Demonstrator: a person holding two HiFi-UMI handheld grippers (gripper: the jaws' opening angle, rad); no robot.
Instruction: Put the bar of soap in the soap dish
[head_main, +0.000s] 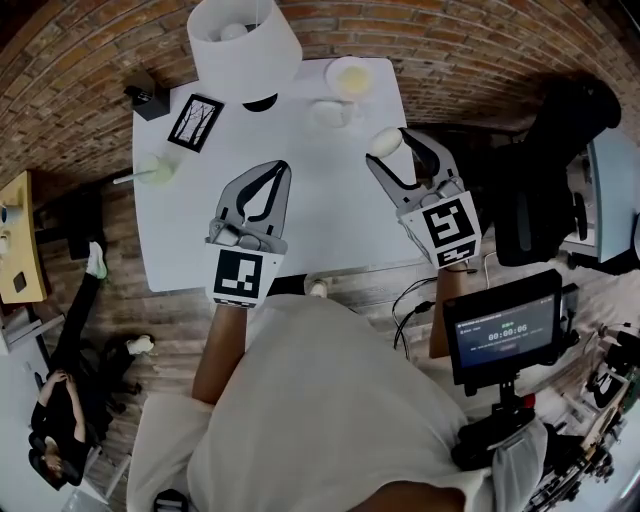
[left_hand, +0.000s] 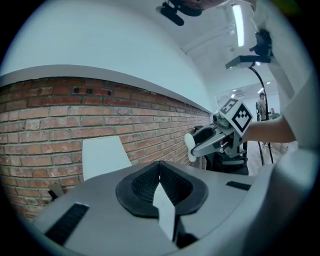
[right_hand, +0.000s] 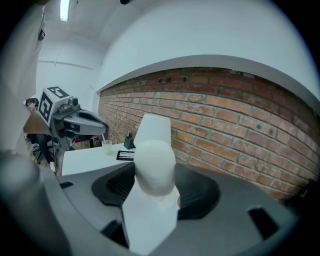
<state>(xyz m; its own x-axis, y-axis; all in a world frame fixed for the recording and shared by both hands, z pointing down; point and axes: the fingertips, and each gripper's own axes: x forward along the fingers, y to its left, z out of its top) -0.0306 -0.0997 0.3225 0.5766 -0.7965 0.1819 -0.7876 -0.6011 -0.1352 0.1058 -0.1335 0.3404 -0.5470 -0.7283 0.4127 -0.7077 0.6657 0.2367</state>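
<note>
Pale bar of soap (head_main: 384, 138) sat clamped in your right gripper (head_main: 391, 150) over the white table (head_main: 300, 230), short of what looked like the soap dish (head_main: 350, 78) near the lamp (head_main: 243, 45), seemingly ready for carrying. Your left gripper (left_hand: 161, 185) had its jaws together on nothing, idle. From the right gripper view, the bar stood upright before the brick wall (right_hand: 240, 115).

A red-brick wall (head_main: 450, 40) spans the top of the head view, behind a white desk (head_main: 330, 210) set on a wood-plank floor (head_main: 170, 320). A white lampshade (head_main: 243, 45) stands at the desk's far edge, upper centre. A black office chair (head_main: 545, 150) stands at the right of the frame, and a yellow-topped piece of furniture (head_main: 20, 240) at the left edge. In the left gripper view, a white ceiling (left_hand: 125, 40) carries a strip light (left_hand: 239, 22) at upper right.
</note>
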